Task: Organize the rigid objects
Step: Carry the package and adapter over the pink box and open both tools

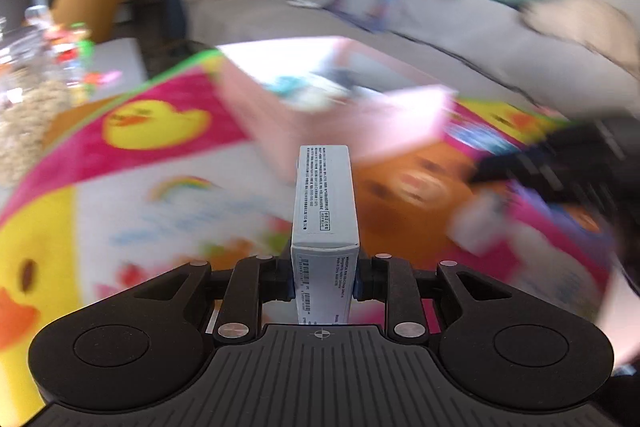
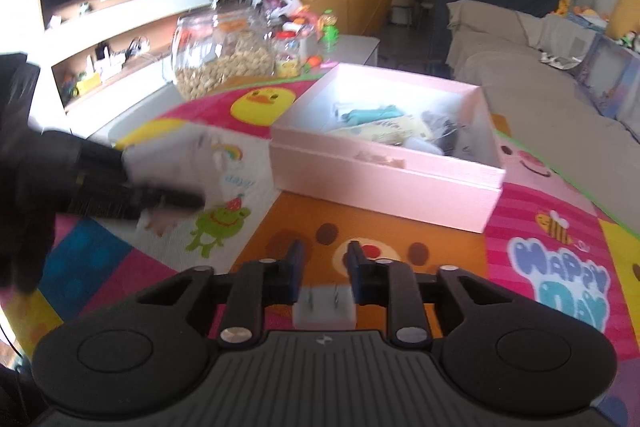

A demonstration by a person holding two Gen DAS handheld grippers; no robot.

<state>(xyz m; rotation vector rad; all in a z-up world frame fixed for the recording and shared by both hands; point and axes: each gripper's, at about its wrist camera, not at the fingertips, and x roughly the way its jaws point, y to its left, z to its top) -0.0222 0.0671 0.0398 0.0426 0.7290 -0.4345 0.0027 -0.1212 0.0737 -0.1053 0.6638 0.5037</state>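
Two grippers are in use above a cartoon-printed play mat (image 2: 384,227). Left gripper (image 1: 324,281): jaws clamped on the sides of a narrow white carton (image 1: 325,203), which stands upright between them, printed edge facing the camera, in front of the blurred pink box (image 1: 340,107). Right gripper (image 2: 323,269): jaws drawn narrow around a small white plug adapter (image 2: 324,311) with two metal prongs. The open pink box (image 2: 384,163) lies on the mat just beyond, holding mixed small items. A glass jar (image 2: 220,59) stands behind it.
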